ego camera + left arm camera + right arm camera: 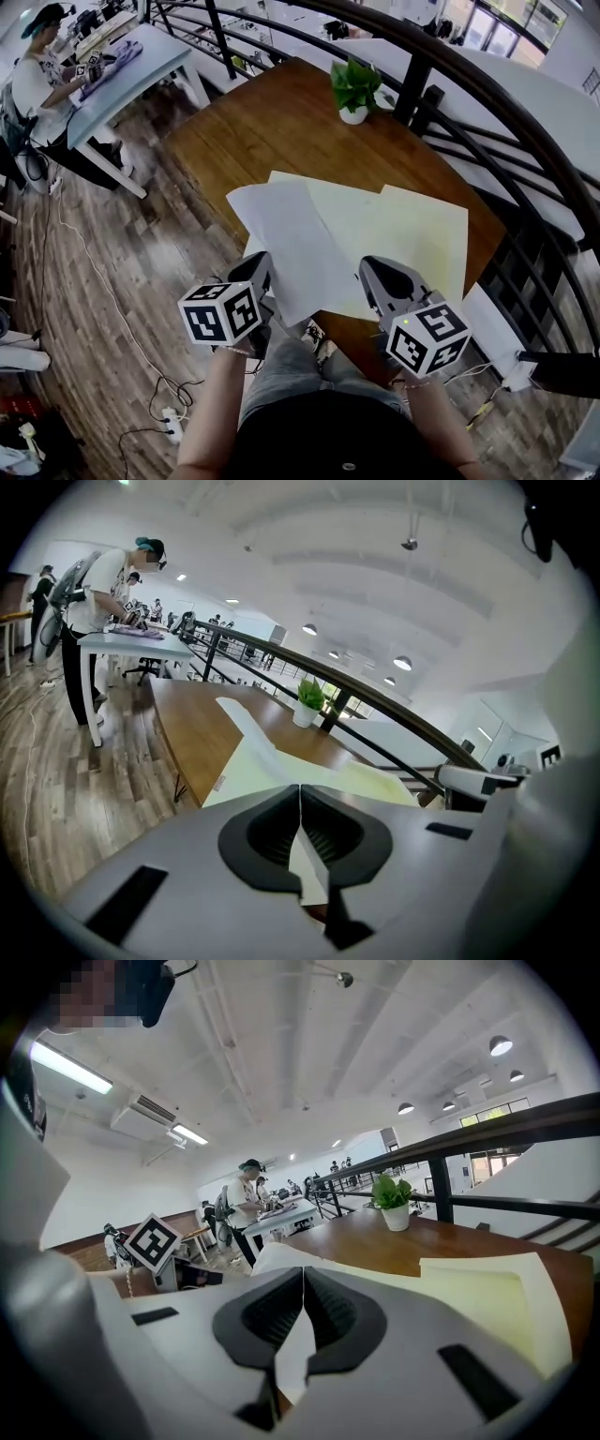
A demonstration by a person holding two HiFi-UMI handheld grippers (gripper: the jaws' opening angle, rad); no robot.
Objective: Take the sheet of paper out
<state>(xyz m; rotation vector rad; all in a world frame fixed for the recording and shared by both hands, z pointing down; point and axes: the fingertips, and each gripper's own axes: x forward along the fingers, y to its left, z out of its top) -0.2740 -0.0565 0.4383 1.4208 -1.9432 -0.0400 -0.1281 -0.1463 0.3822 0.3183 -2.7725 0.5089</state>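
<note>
- Sheet of paper [291, 244]: white; lies on top of a fan of pale yellow sheets [412, 234] at the near end of a brown wooden table [272, 122]; its near edge overhangs the table's edge towards the person
- Left gripper [261, 267]: at the sheet's near left edge; in the left gripper view its jaws [300, 787] meet at the tips with a white strip of paper pinched between them; the sheet [253, 733] rises ahead of them, slightly curled
- Right gripper [370, 272]: at the sheet's near right edge, beside the yellow sheets; in the right gripper view its jaws [303, 1271] are likewise closed on a white paper edge; yellow sheets [487, 1302] lie to the right
- Potted plant [354, 89]: upright at the table's far end, just before a dark railing [469, 84]
- Background: a person [37, 75] stands at a separate white table, well apart
</note>
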